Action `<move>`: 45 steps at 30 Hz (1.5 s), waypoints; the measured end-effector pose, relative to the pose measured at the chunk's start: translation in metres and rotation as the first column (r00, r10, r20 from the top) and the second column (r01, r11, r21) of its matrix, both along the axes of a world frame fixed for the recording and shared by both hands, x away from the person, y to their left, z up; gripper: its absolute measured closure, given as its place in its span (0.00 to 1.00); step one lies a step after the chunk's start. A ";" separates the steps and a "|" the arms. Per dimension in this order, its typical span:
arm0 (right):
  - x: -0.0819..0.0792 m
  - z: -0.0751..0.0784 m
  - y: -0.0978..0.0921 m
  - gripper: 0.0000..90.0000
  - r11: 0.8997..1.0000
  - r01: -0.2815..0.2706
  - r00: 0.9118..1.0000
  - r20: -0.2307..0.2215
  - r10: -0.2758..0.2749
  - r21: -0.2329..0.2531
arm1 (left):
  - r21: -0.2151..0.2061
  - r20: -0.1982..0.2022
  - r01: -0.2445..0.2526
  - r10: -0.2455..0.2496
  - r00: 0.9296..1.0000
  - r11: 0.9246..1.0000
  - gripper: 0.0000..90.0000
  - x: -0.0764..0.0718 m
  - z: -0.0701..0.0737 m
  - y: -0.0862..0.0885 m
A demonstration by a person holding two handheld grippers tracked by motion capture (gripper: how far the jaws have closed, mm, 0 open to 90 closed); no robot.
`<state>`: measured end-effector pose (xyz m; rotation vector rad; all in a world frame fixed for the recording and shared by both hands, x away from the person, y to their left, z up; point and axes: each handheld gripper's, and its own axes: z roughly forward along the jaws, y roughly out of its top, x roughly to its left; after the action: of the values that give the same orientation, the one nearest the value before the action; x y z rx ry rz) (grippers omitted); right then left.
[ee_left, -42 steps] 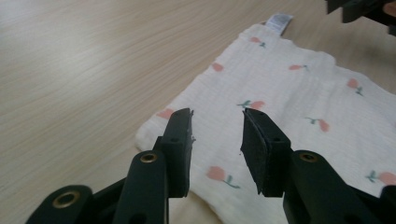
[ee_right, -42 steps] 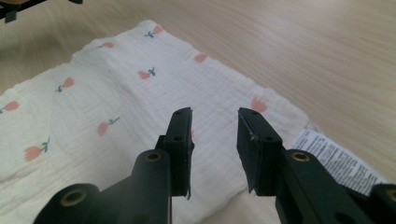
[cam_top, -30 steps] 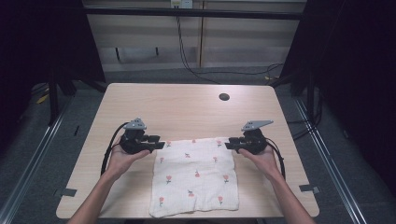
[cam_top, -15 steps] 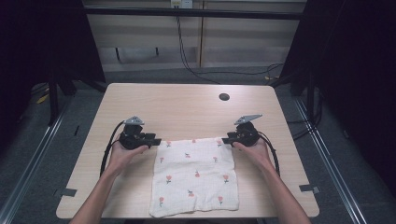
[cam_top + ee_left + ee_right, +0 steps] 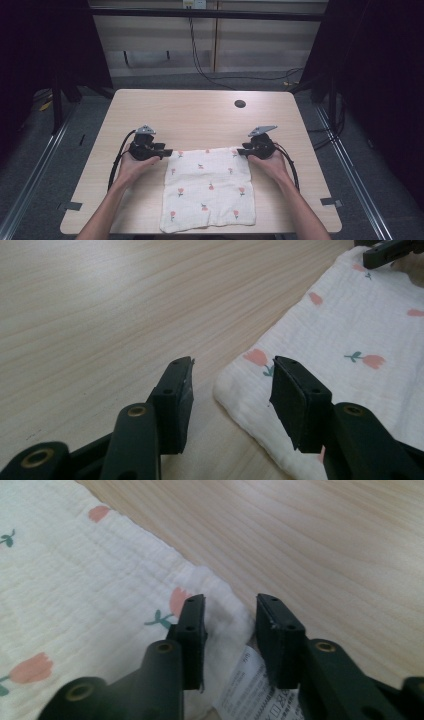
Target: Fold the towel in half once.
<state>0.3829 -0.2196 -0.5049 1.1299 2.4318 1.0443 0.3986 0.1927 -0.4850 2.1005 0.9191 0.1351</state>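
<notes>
A white cloth (image 5: 209, 187) printed with small pink tulips lies flat on the wooden table (image 5: 190, 115), near the front edge. My left gripper (image 5: 165, 151) is at its far left corner. In the left gripper view the jaws (image 5: 232, 365) stand open, with the cloth's corner (image 5: 227, 387) between them. My right gripper (image 5: 241, 151) is at the far right corner. Its jaws (image 5: 231, 600) are open on either side of that corner (image 5: 222, 605), low over the cloth (image 5: 75, 570). A printed care label (image 5: 250, 680) sticks out under them. One jaw of the right gripper (image 5: 390, 250) shows far off in the left gripper view.
A small dark round hole (image 5: 240, 104) sits in the table's far right part. Bare wood stretches beyond the cloth. Cables (image 5: 200, 55) run along the floor behind the table. Dark frame posts stand at both sides.
Both grippers have shifted a little away from the person and in towards the cloth's far corners. The cloth lies as before.
</notes>
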 end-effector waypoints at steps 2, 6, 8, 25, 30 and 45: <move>0.000 0.000 0.000 0.80 1.000 -0.004 1.000 -0.002 0.004 0.005 | 0.005 0.005 0.006 -0.006 1.000 1.000 0.57 0.001 -0.001 -0.002; -0.001 0.000 0.001 0.90 1.000 -0.011 1.000 -0.019 0.011 0.022 | 0.028 -0.012 0.017 -0.016 1.000 0.999 0.57 0.003 -0.008 -0.007; -0.001 0.000 0.000 0.91 1.000 -0.012 1.000 -0.025 0.013 0.029 | 0.036 -0.016 0.019 -0.018 1.000 0.999 0.58 0.004 -0.012 -0.009; -0.001 0.000 0.000 0.93 0.999 0.002 0.999 -0.039 0.000 0.049 | 0.013 -0.020 0.084 -0.084 0.996 0.996 0.95 0.000 -0.020 -0.019; -0.001 0.000 -0.005 0.94 0.995 0.027 0.998 -0.067 -0.021 0.091 | -0.039 -0.008 0.075 -0.075 0.997 0.996 0.96 -0.001 -0.013 -0.013; -0.006 0.021 -0.010 0.94 0.985 0.015 1.000 -0.017 -0.012 0.170 | -0.096 0.056 0.068 -0.063 0.996 0.993 0.97 -0.009 0.014 -0.004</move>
<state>0.3773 -0.2298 -0.4837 1.2100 2.3805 1.2642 0.3896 0.1888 -0.4711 2.0245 0.8084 0.1094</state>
